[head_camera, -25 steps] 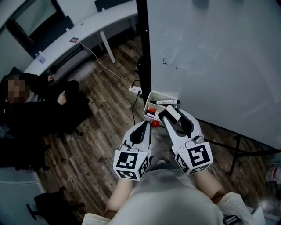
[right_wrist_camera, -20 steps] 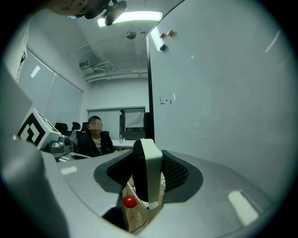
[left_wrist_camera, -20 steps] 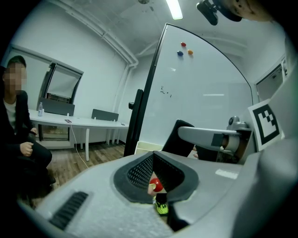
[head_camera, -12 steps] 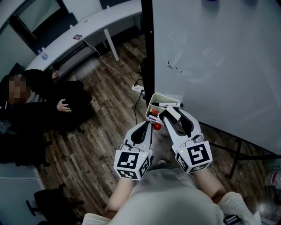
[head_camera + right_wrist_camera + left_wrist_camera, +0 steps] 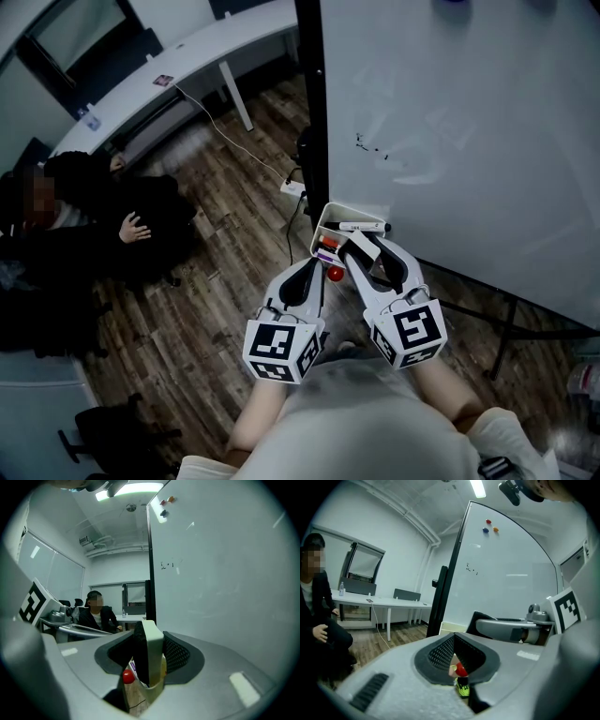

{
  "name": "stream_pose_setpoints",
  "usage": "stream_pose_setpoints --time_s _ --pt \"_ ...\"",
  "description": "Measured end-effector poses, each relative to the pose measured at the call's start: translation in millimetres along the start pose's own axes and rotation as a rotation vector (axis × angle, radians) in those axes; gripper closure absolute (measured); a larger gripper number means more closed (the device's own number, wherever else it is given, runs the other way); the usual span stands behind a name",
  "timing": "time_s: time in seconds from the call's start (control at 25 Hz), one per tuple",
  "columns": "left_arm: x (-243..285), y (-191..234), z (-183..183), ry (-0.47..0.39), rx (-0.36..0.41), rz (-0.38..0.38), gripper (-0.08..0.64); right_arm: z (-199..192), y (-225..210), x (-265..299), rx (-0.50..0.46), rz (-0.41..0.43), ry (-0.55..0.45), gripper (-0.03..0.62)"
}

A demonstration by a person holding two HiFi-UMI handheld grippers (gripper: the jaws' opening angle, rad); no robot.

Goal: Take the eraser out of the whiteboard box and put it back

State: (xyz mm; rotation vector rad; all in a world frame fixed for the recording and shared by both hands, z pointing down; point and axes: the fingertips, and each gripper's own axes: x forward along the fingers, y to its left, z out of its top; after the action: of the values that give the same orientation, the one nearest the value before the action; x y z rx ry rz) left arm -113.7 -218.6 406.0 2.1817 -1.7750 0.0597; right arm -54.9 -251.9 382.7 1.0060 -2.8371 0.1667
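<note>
The eraser [image 5: 366, 246], a white block with a black felt side, is clamped upright between the jaws of my right gripper [image 5: 368, 247]. It hangs just over the near end of the white whiteboard box [image 5: 328, 214], which is fixed at the board's lower left corner and holds markers [image 5: 361, 226]. In the right gripper view the eraser [image 5: 150, 653] fills the gap between the pads, with the box wall [image 5: 152, 692] right below. My left gripper [image 5: 310, 269] rests beside the box with its jaws together and nothing in them. A small red ball [image 5: 335, 273] lies between the two grippers.
The big whiteboard [image 5: 469, 141] stands right behind the box, its dark frame post [image 5: 309, 94] at the left and stand legs [image 5: 506, 328] at the lower right. A power strip [image 5: 292, 189] and cable lie on the wood floor. A person in dark clothes [image 5: 84, 234] sits at left, near a white desk [image 5: 187, 75].
My right gripper has sunk a little with the eraser, closer to the box. The left gripper has stayed where it was.
</note>
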Motion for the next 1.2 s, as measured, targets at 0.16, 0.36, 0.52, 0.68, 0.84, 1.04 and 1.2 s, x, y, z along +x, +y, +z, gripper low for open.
stream_pose_setpoints --time_s 0.16,0.36,0.52,0.68,0.84,1.04,1.2 --pt "0.0 0.4 -0.1 0.002 -0.001 -0.001 0.555 -7.4 -0.8 1.9 0.001 -0.007 0.025 0.407" --pt "0.3 -0.9 0.1 0.004 -0.003 -0.005 0.555 -15.7 -1.8 3.7 0.003 -0.013 0.054 0.405" --pt "0.8 -1.9 0.0 0.003 -0.003 -0.009 0.555 -19.7 -2.7 3.6 0.006 -0.021 0.063 0.403" --pt "0.4 -2.1 -1.4 0.004 -0.001 -0.01 0.555 -22.3 -3.5 3.8 0.009 -0.026 0.066 0.402" --pt "-1.3 -2.4 -1.1 0.004 0.0 -0.01 0.555 -22.7 -3.6 3.5 0.013 -0.03 0.063 0.397" --pt "-3.1 -3.4 -1.4 0.003 0.004 -0.012 0.555 -24.4 -2.8 4.0 0.011 -0.031 0.071 0.394" --pt "-5.2 -4.0 -1.4 0.003 0.003 -0.017 0.555 -23.3 -1.8 2.2 0.007 -0.038 0.063 0.357"
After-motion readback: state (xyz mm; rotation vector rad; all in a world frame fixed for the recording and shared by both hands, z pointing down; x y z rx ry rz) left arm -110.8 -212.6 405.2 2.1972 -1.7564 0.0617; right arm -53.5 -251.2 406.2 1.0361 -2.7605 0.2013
